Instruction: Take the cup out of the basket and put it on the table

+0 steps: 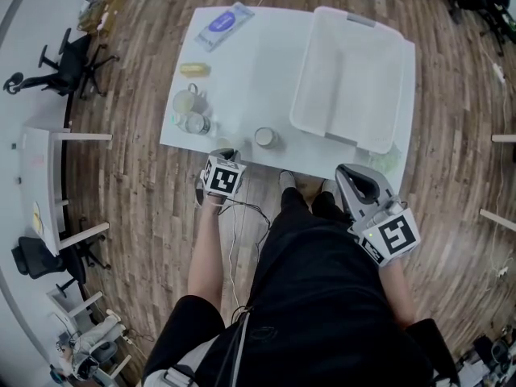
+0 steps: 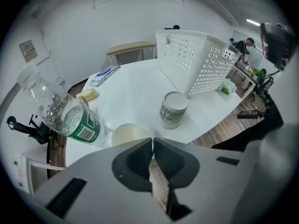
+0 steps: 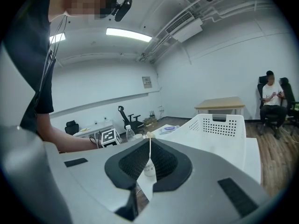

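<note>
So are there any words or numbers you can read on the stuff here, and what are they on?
No text here can be read.
Bottle, green label: barcode and print, too small to read.
Cup: print on its side, blurred.
Blue packet: print blurred.
Wall notice: too small to read.
Marker cubes: black-and-white square patterns, no words.

An open office or lab is indicated; swivel chairs point(image 1: 68, 63), spare desks point(image 3: 219, 104) and exposed ceiling ducting point(image 3: 180, 22) are seen.
</note>
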Available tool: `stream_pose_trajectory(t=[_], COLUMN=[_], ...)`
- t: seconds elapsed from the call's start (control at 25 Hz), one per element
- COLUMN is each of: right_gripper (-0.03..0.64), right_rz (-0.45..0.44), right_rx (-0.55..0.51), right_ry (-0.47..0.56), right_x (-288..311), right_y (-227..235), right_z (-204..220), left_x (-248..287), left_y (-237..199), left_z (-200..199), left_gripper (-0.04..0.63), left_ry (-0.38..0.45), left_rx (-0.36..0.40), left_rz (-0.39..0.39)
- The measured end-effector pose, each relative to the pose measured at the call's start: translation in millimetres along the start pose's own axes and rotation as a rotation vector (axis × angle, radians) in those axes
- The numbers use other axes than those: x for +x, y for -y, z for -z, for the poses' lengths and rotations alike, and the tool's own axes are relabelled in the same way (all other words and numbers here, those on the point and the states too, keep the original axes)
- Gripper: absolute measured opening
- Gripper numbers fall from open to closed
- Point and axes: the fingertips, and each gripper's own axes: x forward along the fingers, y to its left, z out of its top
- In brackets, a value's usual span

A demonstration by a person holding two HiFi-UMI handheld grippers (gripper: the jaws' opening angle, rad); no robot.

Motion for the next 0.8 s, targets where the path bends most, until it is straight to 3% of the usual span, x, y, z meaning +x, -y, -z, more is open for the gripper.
stream_pose_trajectory(t=[0.36,0.64,0.8], right_gripper=[0.025,0.025,0.025], right_rz=[0.035,0.055,0.061], right_rx=[0.021,0.034,0.039], right_ry=[-0.004,0.002,0.005], right_x=[-1.6,-4.8,-5.2], right_y=[5.6,9.7,10.0], right_z=[2.1,1.5,0.8], left_x=[17.5,19.4,19.5], left_y=[7.8,11.3,9.9], left_z=[10.1,5.9,3.3], left_gripper=[0.020,0.021,0.024], left_ry=[-0.177,-0.243,-0.237], left_rx=[0.246,0.376,0.419], left_rz=[-0.028,-0.025,-0.034])
